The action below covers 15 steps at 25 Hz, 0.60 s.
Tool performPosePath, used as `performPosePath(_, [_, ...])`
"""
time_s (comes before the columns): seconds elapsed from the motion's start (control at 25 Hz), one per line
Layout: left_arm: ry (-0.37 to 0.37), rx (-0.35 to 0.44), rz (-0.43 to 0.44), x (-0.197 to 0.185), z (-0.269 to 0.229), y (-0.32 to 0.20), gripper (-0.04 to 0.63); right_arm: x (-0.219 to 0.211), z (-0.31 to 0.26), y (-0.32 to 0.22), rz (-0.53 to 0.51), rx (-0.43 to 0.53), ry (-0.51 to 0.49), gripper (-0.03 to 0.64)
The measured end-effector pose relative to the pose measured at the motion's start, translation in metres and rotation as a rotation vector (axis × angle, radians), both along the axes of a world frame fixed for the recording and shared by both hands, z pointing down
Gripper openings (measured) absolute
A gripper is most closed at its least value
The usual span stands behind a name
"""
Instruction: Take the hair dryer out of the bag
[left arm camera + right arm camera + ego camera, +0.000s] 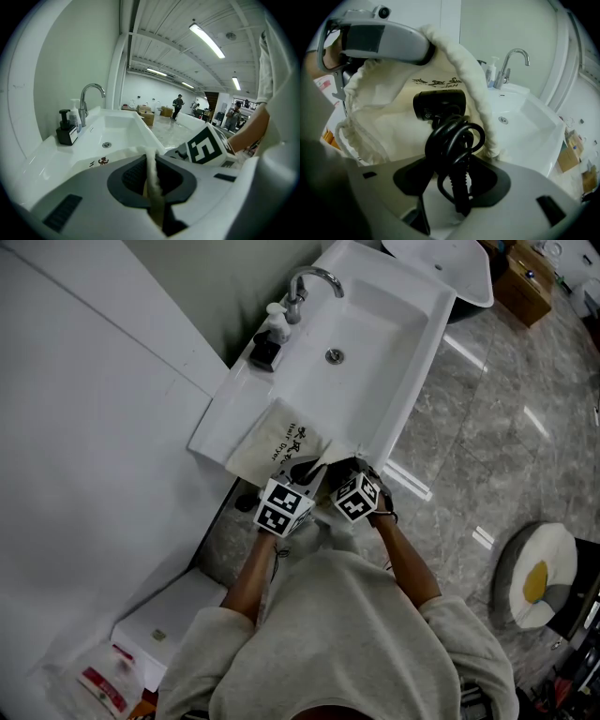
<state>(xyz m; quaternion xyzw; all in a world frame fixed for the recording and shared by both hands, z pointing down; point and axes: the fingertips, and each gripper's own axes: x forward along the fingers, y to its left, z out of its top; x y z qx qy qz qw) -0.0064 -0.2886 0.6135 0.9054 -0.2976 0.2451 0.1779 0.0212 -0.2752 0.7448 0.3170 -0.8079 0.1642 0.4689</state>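
The cream cloth bag (277, 441) is pinched by the left hand-held gripper (151, 161), and at its 3 o'clock the coiled cord (454, 138) of the black hair dryer (439, 104) is straddled by the down-tilted, part-open right hand-held gripper (457, 187).

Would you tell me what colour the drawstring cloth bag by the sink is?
The cloth bag is cream, dark-printed; best seen in right gripper view.

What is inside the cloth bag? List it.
A black hair dryer and its coiled cord show in the open mouth of the bag; the dryer's far end is covered by cord and fabric.
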Motion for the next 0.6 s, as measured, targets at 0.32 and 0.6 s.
performPosePath(0.32, [0.009,-0.008,-0.04,-0.01,0.007,-0.003,0.028,-0.01,-0.011,0.005,-0.005,0.004,-0.049,0.204])
performPosePath(0.6, [-0.01,-0.003,-0.07,-0.012,0.012,-0.005,0.026,-0.01,-0.032,0.022,-0.048,0.06,-0.058,0.201])
